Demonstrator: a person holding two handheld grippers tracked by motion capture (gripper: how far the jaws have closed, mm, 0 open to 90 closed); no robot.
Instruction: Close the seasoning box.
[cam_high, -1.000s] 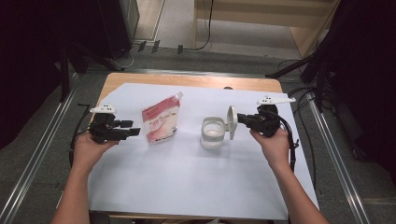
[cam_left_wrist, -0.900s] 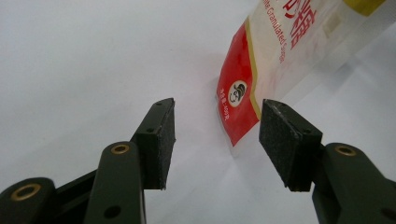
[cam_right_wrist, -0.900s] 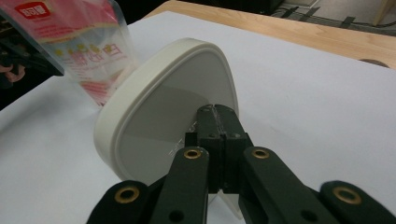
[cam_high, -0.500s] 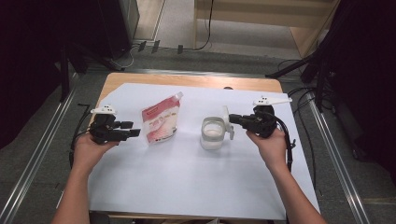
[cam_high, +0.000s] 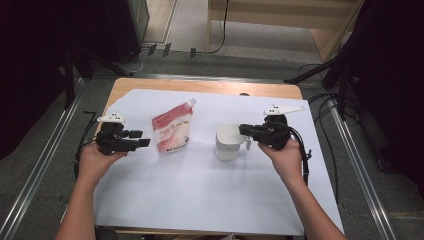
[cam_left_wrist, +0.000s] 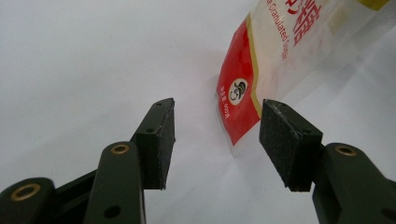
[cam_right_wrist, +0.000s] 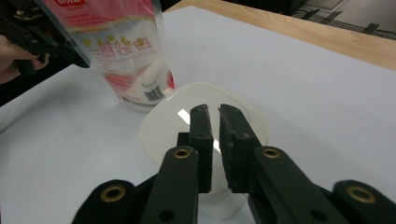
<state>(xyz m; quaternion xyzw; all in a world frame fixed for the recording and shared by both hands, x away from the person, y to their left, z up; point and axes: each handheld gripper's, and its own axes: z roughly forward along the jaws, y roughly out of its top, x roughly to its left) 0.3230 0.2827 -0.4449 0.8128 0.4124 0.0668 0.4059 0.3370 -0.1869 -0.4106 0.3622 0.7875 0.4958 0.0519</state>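
A red and white spouted pouch (cam_high: 172, 129) lies on the white sheet, left of centre. My left gripper (cam_high: 144, 142) is open just left of it; in the left gripper view the pouch's lower corner (cam_left_wrist: 238, 116) sits just beyond the spread jaws (cam_left_wrist: 218, 106). A white square container (cam_high: 227, 142) with its lid (cam_right_wrist: 159, 126) down stands right of centre. My right gripper (cam_high: 243, 130) reaches in from the right, its jaws (cam_right_wrist: 213, 109) closed to a thin slit over the lid. Whether they pinch a part of the lid is hidden.
A white paper sheet (cam_high: 200, 190) covers most of the wooden table (cam_high: 200, 86). Metal rails run along both sides of the table, and cables lie on the floor behind and to the right. The pouch (cam_right_wrist: 126, 51) lies close behind the container.
The lid, held upright over the open container by the right gripper a second ago, now lies flat on it. The right gripper has moved left and down. The left gripper stays put.
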